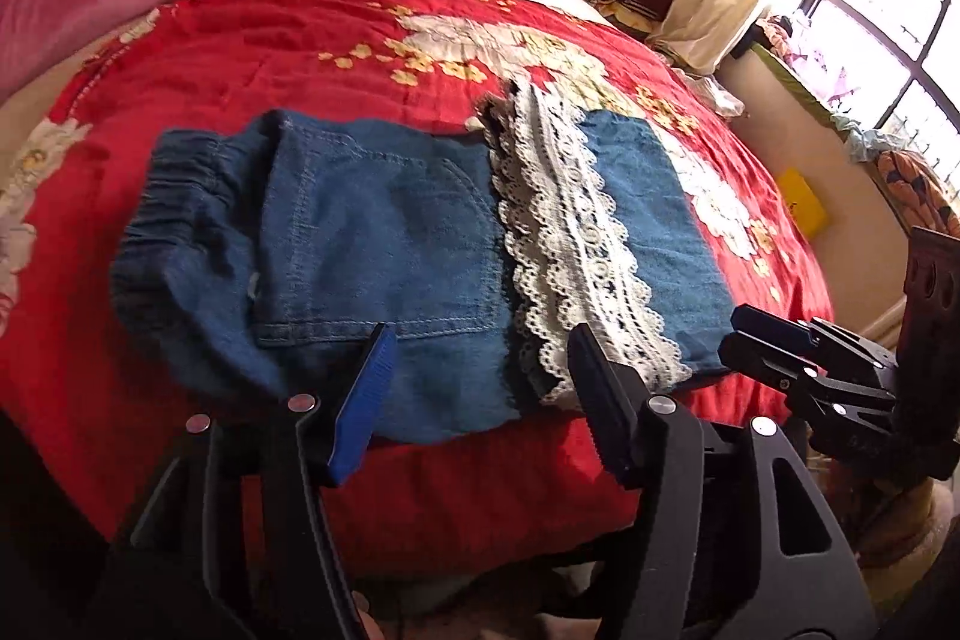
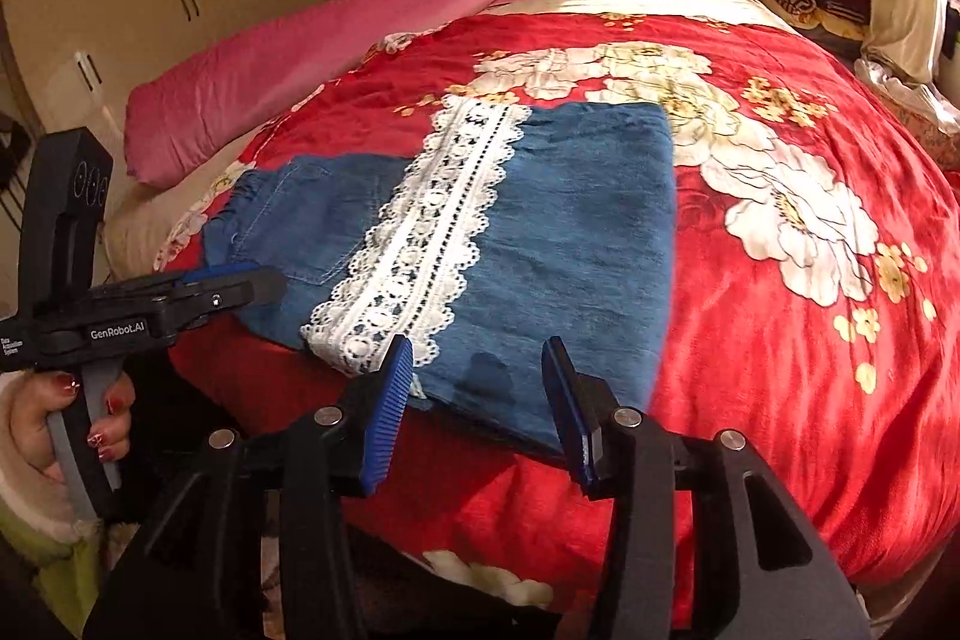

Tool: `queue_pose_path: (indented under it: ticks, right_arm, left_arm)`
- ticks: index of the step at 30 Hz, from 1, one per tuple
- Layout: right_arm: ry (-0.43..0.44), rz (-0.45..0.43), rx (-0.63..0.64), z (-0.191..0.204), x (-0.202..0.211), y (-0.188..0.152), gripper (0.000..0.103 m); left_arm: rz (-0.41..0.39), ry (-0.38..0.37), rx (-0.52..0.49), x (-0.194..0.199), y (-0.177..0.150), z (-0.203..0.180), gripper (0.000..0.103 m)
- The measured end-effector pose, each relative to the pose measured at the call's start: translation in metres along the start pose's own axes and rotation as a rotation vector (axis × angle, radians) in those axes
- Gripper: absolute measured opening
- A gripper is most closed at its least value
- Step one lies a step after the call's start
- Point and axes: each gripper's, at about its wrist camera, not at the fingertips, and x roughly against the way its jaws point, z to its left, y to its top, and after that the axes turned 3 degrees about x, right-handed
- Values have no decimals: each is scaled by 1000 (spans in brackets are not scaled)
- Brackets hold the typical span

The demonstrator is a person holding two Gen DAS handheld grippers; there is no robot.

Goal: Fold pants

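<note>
Your denim pants (image 1: 384, 244) lie flat on the red floral bedspread (image 1: 288, 40), already doubled over so the white lace hem band (image 1: 570, 244) crosses the middle of the bundle. Their long axis runs across your view, side to side: the elastic waistband (image 1: 174, 214) sits ahead and to the left of your left gripper (image 1: 474, 382), and the folded edge (image 2: 666, 220) sits ahead and to the right of your right gripper (image 2: 480, 382).

Both tools are spread wide and hold nothing. Your left gripper's fingers straddle the near edge of the denim, close to the lace; your right gripper's fingers straddle the near corner just right of the lace. Each is nearly touching the cloth, though contact is hard to confirm.

For a further fold, the left tool is nearer the waistband end and the right tool nearer the folded end, so the next fold would likely bring one end across toward the other.

On the side of your left tool, seen from the right camera, you can read "GenRobot.AI" (image 2: 117, 331); the smaller print beside it is too small to read.
</note>
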Motion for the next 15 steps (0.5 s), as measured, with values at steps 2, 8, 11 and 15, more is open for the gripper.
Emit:
queue_pose_path:
  ticks: [2, 8, 11, 15]
  right_arm:
    - [1, 22, 34, 13, -12, 2, 44]
    - [-7, 114, 59, 32, -53, -4, 47]
    - [5, 107, 41, 31, -60, -8, 52]
    - [25, 108, 20, 28, -52, -4, 51]
  left_arm:
    - [-23, 47, -1, 5, 0, 9, 56]
    - [-40, 132, -1, 5, 0, 33, 60]
    - [-23, 142, -12, -5, -3, 35, 60]
    - [-18, 118, -3, -7, -4, 37, 62]
